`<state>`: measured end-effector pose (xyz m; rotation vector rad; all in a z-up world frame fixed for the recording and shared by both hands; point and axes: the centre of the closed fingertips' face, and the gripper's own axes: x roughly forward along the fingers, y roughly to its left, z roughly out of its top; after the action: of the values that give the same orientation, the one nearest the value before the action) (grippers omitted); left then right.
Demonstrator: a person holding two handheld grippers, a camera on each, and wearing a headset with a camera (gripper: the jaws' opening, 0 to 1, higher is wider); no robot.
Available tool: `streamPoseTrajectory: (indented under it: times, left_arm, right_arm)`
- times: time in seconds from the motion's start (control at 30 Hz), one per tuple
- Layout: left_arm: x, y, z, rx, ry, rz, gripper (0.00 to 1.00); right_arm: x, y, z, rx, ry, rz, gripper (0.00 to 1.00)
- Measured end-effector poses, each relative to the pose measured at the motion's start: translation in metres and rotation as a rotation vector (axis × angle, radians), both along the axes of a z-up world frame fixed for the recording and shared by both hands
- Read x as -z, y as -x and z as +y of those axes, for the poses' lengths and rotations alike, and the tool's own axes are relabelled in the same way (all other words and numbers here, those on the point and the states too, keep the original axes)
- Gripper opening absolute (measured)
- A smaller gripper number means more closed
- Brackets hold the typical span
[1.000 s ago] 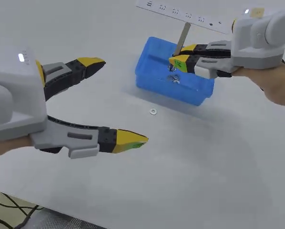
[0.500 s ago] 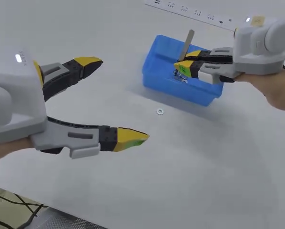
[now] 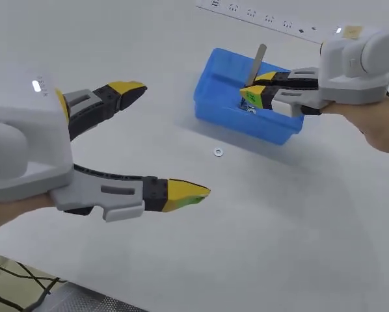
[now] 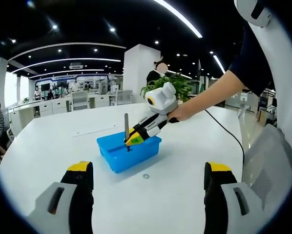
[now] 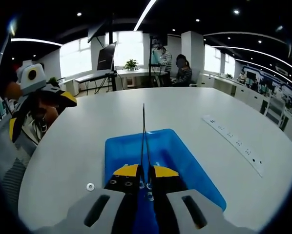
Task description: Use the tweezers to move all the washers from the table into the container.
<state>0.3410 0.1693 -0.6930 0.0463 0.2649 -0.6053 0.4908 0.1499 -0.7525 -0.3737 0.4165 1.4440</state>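
A blue container (image 3: 230,120) stands on the white table. One small washer (image 3: 218,152) lies on the table just in front of it. My right gripper (image 3: 252,92) hovers over the container, shut on metal tweezers (image 3: 259,58) that stick up past its tips. In the right gripper view the tweezers (image 5: 143,129) point out over the blue container (image 5: 173,146), with the washer (image 5: 90,186) to the left. My left gripper (image 3: 167,140) is held wide open, near left of the washer, with nothing in it. The left gripper view shows the container (image 4: 131,153) and washer (image 4: 145,176) ahead.
A white power strip (image 3: 259,18) lies along the far side of the table behind the container. Cables (image 3: 12,286) hang below the table's near left edge. Open white tabletop (image 3: 279,214) surrounds the washer.
The head view has shifted slightly. The right gripper stays over the container with the tweezers. The left gripper has edged a little forward, still open. The washer has not moved.
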Motion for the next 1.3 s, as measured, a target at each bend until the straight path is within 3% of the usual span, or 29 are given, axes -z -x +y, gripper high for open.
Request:
streamPoseTrajectory:
  times: [0.3,0.43,0.5,0.53,0.57,0.73,0.8,0.83,0.97,1.03,1.07,1.1,1.23,1.3]
  left_arm:
    - [0.001,0.002,0.004,-0.007,-0.002,0.008,0.99]
    - [-0.006,-0.007,0.004,0.003,0.014,-0.008,0.99]
    - [-0.008,-0.014,0.004,0.022,0.0,-0.015,0.99]
    - [-0.01,-0.02,0.005,0.031,-0.037,-0.039,0.98]
    - [-0.009,-0.024,0.005,0.046,-0.066,-0.043,0.96]
    - [-0.017,-0.048,0.002,0.076,-0.075,-0.062,0.93]
    - [-0.024,-0.057,-0.002,0.089,-0.056,-0.063,0.91]
    - [-0.029,-0.062,-0.01,0.113,-0.003,-0.054,0.9]
    - [-0.032,-0.083,-0.019,0.146,-0.021,-0.052,0.87]
    - [-0.035,-0.093,-0.024,0.164,-0.01,-0.053,0.8]
    - [-0.041,-0.097,-0.033,0.18,0.057,-0.042,0.78]
    - [-0.043,-0.1,-0.035,0.195,0.074,-0.041,0.76]
    - [-0.045,-0.112,-0.041,0.238,0.046,-0.061,0.68]
    - [-0.04,-0.116,-0.041,0.271,-0.017,-0.072,0.54]
  right_arm:
    - [-0.009,0.001,-0.001,0.009,-0.011,-0.004,0.08]
    - [-0.012,0.005,-0.001,0.002,-0.008,-0.006,0.08]
    - [-0.016,0.008,0.0,-0.015,-0.005,-0.022,0.08]
    - [-0.018,0.01,0.0,-0.022,-0.002,-0.03,0.08]
    - [-0.02,0.012,0.001,-0.028,-0.002,-0.036,0.08]
    - [-0.029,0.016,0.002,-0.043,-0.01,-0.061,0.08]
    - [-0.032,0.019,0.001,-0.053,-0.013,-0.074,0.08]
    - [-0.033,0.02,0.001,-0.056,-0.011,-0.08,0.08]
    - [-0.033,0.023,-0.002,-0.072,0.003,-0.089,0.08]
    - [-0.032,0.024,-0.003,-0.077,0.006,-0.089,0.08]
    - [-0.032,0.023,-0.003,-0.077,0.006,-0.09,0.08]
    - [-0.032,0.023,-0.003,-0.079,0.007,-0.09,0.08]
    - [-0.032,0.022,-0.004,-0.093,0.012,-0.098,0.08]
    - [-0.031,0.019,-0.004,-0.097,0.01,-0.099,0.08]
